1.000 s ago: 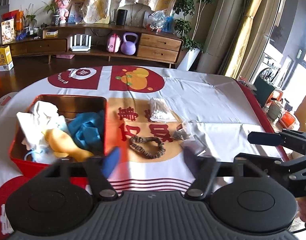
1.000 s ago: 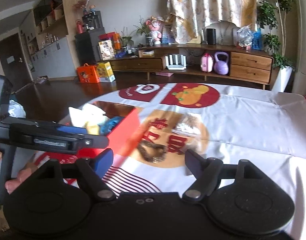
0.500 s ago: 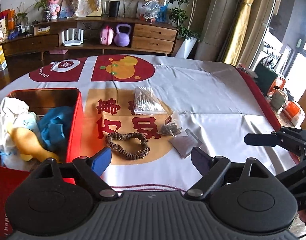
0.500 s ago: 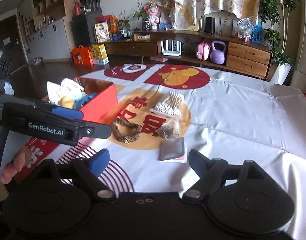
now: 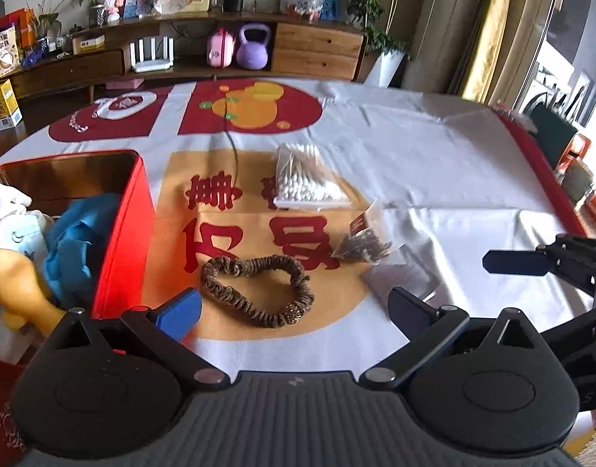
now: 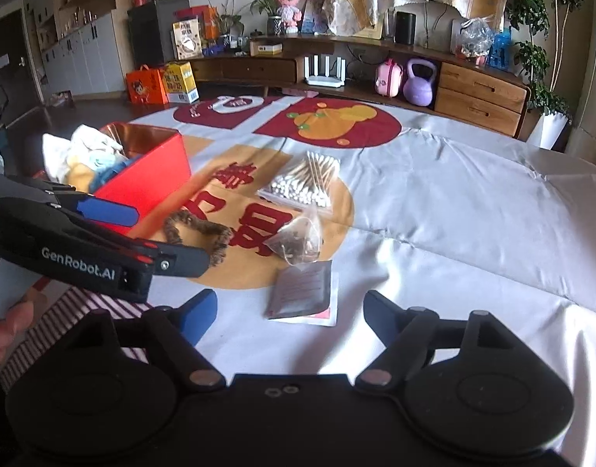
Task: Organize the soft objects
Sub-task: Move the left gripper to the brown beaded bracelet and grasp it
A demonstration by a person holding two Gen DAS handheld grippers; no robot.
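With jaws spread and empty, the left gripper had swung right from the red box toward the brown scrunchie, likely next; the right gripper hovered spread.

**Beyond your tabletop: the back of the room**

Past your tabletop, you face a long wooden sideboard against the far wall. On its lower shelf sit a purple kettlebell, a pink case just beside it, and a white router. An orange gift box stands on the floor.
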